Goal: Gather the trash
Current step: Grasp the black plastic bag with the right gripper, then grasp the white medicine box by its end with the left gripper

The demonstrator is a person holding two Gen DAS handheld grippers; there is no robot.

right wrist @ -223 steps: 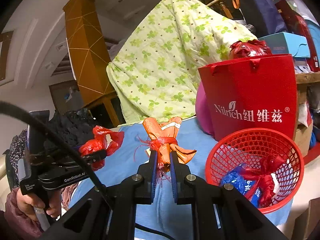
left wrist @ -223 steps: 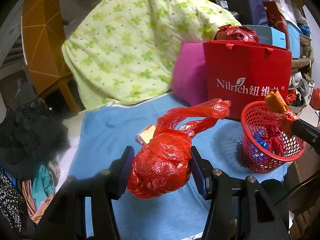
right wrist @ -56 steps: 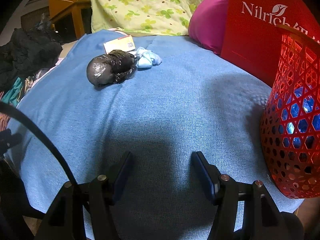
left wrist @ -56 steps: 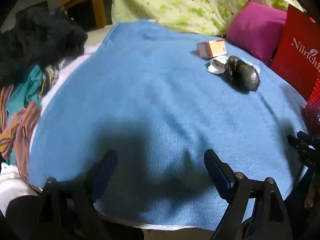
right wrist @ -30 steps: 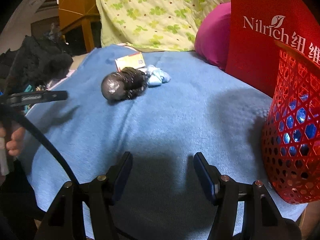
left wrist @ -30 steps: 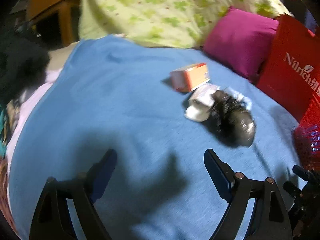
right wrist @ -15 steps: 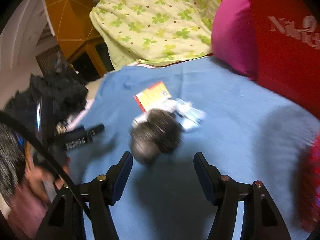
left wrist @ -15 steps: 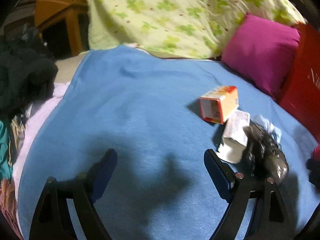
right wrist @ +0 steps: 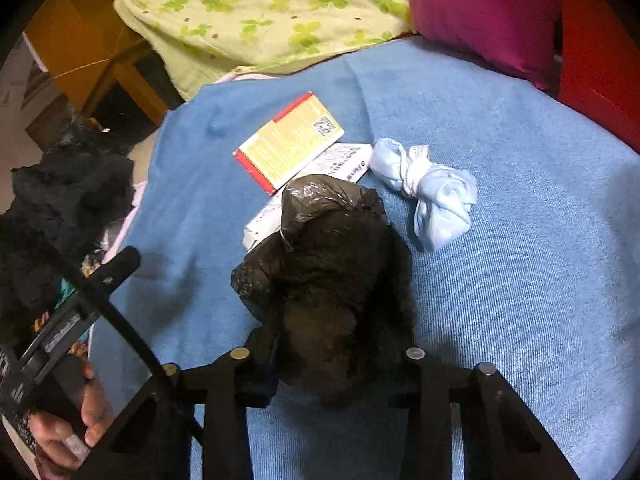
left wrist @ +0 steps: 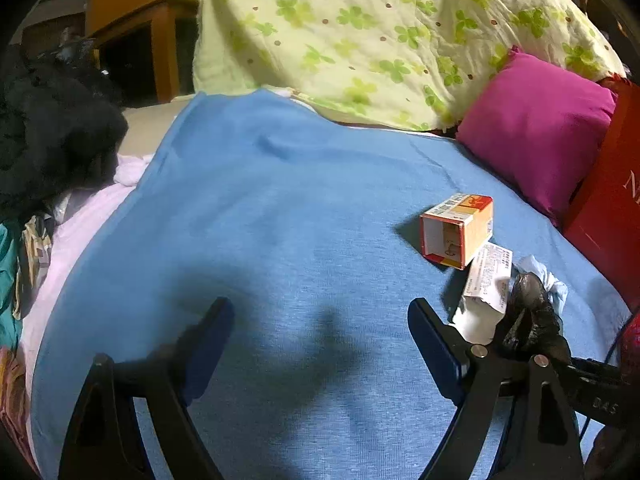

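Right gripper [right wrist: 340, 344], jaws just closing around a black bag [right wrist: 328, 264] on the blue blanket [right wrist: 520, 260]; beyond them a printed box [right wrist: 290, 142], writing unreadable; left gripper [left wrist: 320, 344] open, empty, "DAS" legible beside it.

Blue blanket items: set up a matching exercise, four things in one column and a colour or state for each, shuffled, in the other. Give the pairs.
Things:
1. black bag
2. carton
3. knotted cloth
4. left gripper

States:
A. pale blue, tied, lying free on the blanket
B. jaws wide apart, nothing between them
C. between the right gripper fingers, whose jaws have just been closing
D. orange and white, lying on its side, an open end toward the left wrist camera

Pairs: 1-C, 2-D, 3-A, 4-B
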